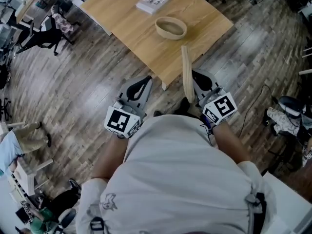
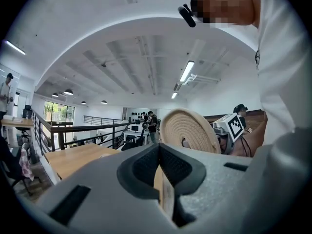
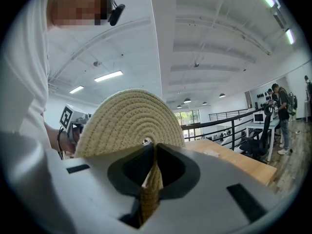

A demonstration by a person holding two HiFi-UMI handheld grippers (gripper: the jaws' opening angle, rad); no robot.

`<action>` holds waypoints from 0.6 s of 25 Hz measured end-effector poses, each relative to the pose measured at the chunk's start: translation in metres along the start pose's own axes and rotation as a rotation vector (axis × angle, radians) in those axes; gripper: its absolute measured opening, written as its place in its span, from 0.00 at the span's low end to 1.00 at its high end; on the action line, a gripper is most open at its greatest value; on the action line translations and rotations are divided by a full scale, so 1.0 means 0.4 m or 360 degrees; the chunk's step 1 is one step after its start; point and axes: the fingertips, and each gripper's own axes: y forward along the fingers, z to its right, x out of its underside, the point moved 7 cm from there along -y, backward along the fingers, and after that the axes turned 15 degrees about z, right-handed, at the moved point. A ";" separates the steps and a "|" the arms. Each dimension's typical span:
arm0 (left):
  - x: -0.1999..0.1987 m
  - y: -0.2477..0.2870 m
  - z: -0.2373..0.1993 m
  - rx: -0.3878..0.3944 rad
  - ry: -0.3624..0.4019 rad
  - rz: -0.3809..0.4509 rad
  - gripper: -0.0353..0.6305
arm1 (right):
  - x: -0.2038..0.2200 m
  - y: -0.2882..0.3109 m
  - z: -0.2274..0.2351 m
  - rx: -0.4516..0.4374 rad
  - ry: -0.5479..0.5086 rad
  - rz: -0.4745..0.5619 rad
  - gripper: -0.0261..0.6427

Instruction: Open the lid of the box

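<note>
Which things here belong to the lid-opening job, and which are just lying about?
In the job: round coiled-rope lid, clamped in the right gripper; open beige woven-rope box on the wooden table.
Lying about: flat white booklet; black office chair.

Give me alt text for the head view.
Seen from above, the right gripper pinches a woven lid on edge, held clear of the open woven box on the wooden table. The left gripper is shut beside it.

Head view steeply down over table (image 1: 131, 18); both gripper views tilt upward (sharing lid (image 2: 187, 128)).
</note>
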 end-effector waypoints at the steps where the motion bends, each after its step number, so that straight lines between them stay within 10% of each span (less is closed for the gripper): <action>1: -0.001 -0.014 -0.001 0.0003 -0.0002 0.0002 0.06 | 0.003 -0.001 -0.021 -0.0002 0.0000 0.0004 0.08; 15: 0.014 -0.140 0.004 -0.0030 -0.0015 0.0032 0.06 | 0.030 -0.050 -0.186 -0.0075 -0.0061 -0.0038 0.08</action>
